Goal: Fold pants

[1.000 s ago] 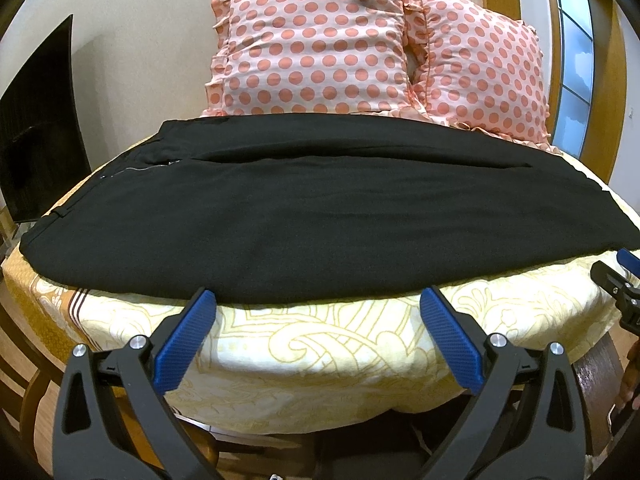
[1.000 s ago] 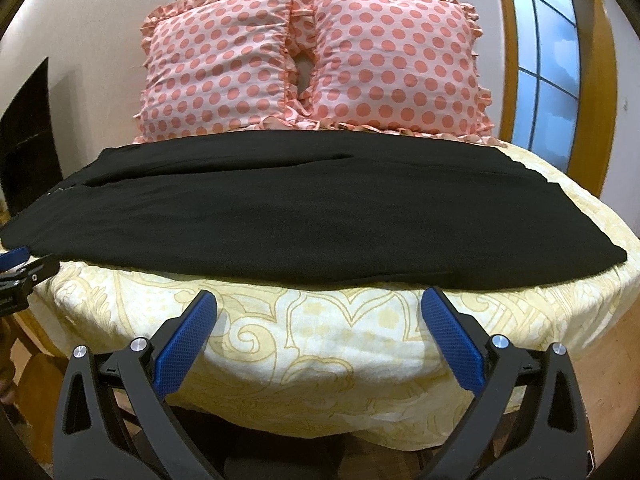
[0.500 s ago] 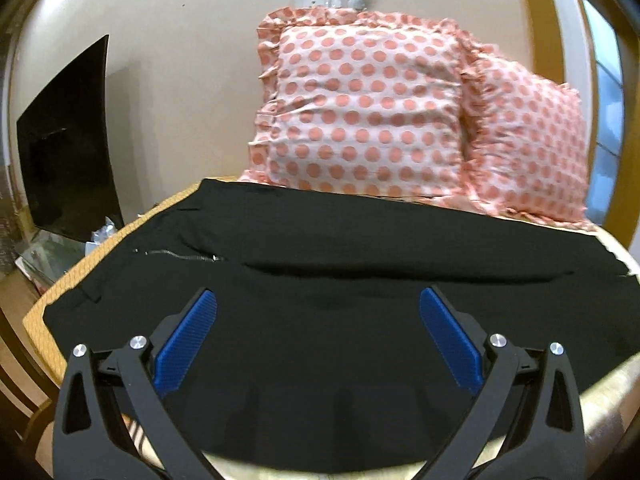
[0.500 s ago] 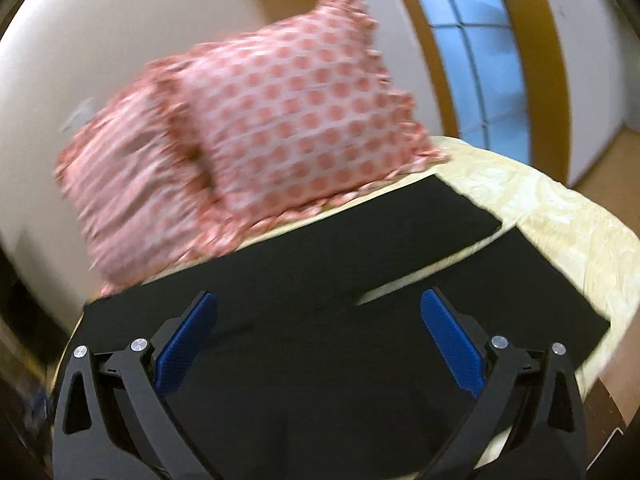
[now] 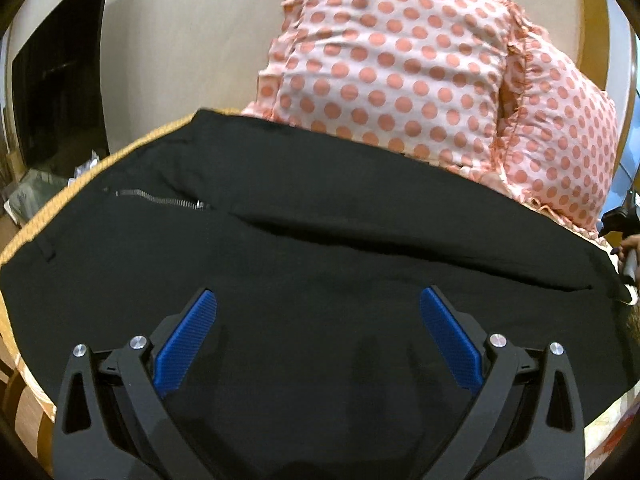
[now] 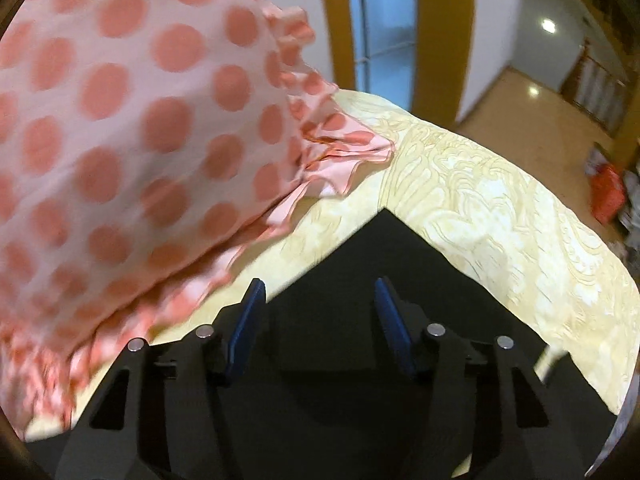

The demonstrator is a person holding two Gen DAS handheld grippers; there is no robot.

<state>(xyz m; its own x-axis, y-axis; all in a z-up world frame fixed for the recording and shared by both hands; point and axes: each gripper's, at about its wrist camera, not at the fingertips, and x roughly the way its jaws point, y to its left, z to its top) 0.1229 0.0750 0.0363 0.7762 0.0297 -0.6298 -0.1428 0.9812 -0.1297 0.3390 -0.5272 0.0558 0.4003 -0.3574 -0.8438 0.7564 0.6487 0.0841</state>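
Black pants (image 5: 320, 264) lie flat across a yellow patterned bed, waist and zipper (image 5: 160, 199) at the left. My left gripper (image 5: 318, 300) is open, low over the upper leg area with nothing between the blue pads. In the right wrist view, my right gripper (image 6: 318, 286) is open but narrower, over the far corner of a pant leg hem (image 6: 384, 248), holding nothing. The right gripper also shows at the right edge of the left wrist view (image 5: 622, 216).
Two pink polka-dot pillows (image 5: 400, 60) stand against the wall behind the pants; one fills the left of the right wrist view (image 6: 120, 120). The yellow bedspread (image 6: 500, 220) ends at the right, floor beyond. A dark screen (image 5: 56, 80) stands at the left.
Both grippers have moved from the bed's front edge forward over the pants. The right gripper swung to the far right hem corner and its jaws narrowed.
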